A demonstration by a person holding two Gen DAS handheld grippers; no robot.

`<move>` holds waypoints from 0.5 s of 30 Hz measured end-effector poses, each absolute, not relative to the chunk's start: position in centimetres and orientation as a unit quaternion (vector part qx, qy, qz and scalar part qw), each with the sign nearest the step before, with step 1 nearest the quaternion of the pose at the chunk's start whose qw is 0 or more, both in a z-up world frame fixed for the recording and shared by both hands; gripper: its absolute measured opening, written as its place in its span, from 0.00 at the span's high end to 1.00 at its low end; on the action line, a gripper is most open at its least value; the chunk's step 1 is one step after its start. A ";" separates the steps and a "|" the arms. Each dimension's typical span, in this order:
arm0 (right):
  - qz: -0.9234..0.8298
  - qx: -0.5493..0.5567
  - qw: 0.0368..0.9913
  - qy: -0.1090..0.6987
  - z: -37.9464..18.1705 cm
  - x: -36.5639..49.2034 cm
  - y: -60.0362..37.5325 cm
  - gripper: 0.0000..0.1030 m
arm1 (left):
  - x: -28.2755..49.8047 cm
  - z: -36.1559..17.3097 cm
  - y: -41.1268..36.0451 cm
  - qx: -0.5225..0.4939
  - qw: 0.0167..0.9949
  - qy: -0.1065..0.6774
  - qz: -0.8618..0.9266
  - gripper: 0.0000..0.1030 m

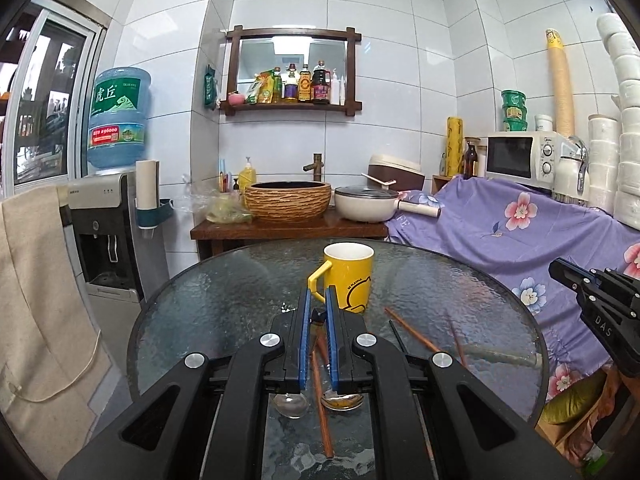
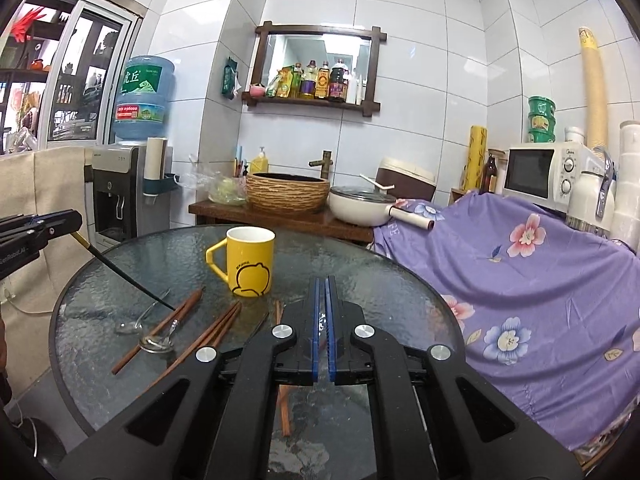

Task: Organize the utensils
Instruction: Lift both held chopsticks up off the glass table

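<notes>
A yellow mug [image 1: 349, 276] stands upright on the round glass table [image 1: 224, 304], also in the right wrist view [image 2: 250, 264]. My left gripper [image 1: 316, 300] is shut on the end of a black utensil handle [image 2: 120, 276]; its far end rests by a metal spoon [image 2: 158, 342]. A clear spoon [image 2: 132, 322] lies beside it. Several brown chopsticks [image 2: 212, 332] lie scattered on the glass, one under my left gripper [image 1: 320, 400]. My right gripper [image 2: 322, 292] is shut and empty, above the table near the mug.
A water dispenser [image 1: 112, 240] stands left of the table. A purple floral cloth [image 2: 540, 280] covers furniture on the right. A wooden stand with a woven basin [image 1: 288, 200] and white pot [image 1: 366, 204] is behind the table.
</notes>
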State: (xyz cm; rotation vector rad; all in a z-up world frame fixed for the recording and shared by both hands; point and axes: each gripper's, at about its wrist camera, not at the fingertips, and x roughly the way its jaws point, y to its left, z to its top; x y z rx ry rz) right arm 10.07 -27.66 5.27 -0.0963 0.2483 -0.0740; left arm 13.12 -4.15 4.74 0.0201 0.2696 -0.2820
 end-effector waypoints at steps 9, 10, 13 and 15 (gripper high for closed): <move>-0.023 -0.027 0.984 0.177 2.3 11.0 -27.6 0.96 | 12.7 3.3 -3.7 0.000 0.980 0.150 -0.134 0.94; -0.021 -0.029 0.983 0.181 1.9 11.1 -27.3 0.96 | 12.7 3.3 -3.6 -0.001 0.980 0.150 -0.133 0.94; -0.013 -0.037 0.978 0.203 0.5 11.6 -26.1 0.96 | 12.6 3.4 -3.4 -0.005 0.980 0.150 -0.133 0.94; -0.007 -0.030 0.975 0.221 -0.6 11.8 -25.7 0.95 | 12.5 3.3 -3.4 -0.005 0.980 0.151 -0.131 0.94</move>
